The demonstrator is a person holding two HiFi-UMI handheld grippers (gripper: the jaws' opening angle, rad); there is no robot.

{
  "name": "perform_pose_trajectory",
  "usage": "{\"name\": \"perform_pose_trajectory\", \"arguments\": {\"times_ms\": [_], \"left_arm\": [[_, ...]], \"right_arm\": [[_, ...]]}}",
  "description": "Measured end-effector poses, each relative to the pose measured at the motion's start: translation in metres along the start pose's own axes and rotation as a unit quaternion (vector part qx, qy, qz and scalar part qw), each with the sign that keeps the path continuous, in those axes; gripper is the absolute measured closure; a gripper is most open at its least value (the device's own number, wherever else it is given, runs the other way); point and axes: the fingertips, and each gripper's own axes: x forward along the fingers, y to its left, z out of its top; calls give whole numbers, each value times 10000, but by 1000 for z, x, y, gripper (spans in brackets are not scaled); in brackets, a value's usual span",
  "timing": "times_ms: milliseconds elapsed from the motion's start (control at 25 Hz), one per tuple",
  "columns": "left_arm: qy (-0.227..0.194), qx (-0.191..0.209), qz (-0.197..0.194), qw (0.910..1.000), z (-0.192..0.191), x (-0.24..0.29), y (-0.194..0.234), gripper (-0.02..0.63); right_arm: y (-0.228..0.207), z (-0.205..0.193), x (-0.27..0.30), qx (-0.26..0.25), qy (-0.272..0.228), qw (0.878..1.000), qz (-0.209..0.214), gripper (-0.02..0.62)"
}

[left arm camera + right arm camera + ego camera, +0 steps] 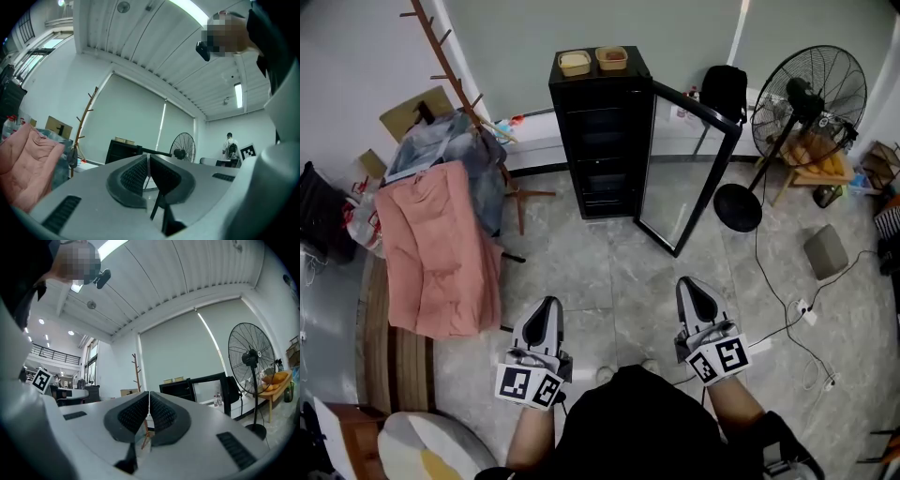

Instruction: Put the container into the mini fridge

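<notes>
A: Left gripper?
B: Jaws pressed together, nothing between them, touching nothing.
A: Right gripper?
B: Same. Pads meet, empty.
A: Task item?
B: A tan container sits on top of the black mini fridge, at 12 o'clock from the person. A second container is just beside it. Both are well apart from the grippers. The fridge door stands open toward 1 o'clock.
</notes>
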Motion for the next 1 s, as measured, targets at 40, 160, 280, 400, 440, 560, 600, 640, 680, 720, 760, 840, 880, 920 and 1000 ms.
{"name": "perform_pose_trajectory", "arguments": {"times_ms": [40,160,280,400,440,560,600,640,680,720,760,840,880,920,1000], "left_arm": [[-1,19,1,10000,0,-1,2,572],[-47,0,103,9999,3,-9,11,552],[-80,-64,315,9995,7,-18,25,372],[-107,55,495,9987,11,-28,37,346],[-103,76,526,9985,12,-31,42,346],[-50,28,575,9983,11,-37,55,314],[-40,4,602,9982,10,-37,59,303],[-41,-22,629,9980,8,-38,62,299],[-47,-50,641,9979,7,-38,64,299],[-48,-67,631,9980,5,-38,66,299],[-37,-69,603,9982,3,-37,66,299],[-7,-74,565,9984,2,-34,68,294],[-5,-90,562,9984,3,-31,69,293],[-8,-101,558,9984,3,-27,70,293],[-31,-70,549,9985,6,-18,73,291]], "right_arm": [[4,0,1,-24,-32,10000,9,563],[18,-1,4,-113,-53,9999,96,532],[32,-3,5,-297,-26,9995,76,345],[46,-5,3,-401,-7,9992,28,327],[50,-6,3,-403,-11,9992,-2,327],[58,-9,3,-382,6,9992,-77,325],[61,-10,4,-371,53,9993,-36,323],[63,-12,6,-361,128,9993,57,309],[67,-15,9,-360,213,9990,173,300],[70,-18,11,-372,285,9985,272,293],[72,-20,13,-396,329,9981,335,291],[73,-19,19,-436,337,9978,366,291],[71,-18,23,-421,310,9980,360,291],[68,-16,28,-369,273,9983,353,291],[59,-15,42,-200,210,9989,359,291]]}}
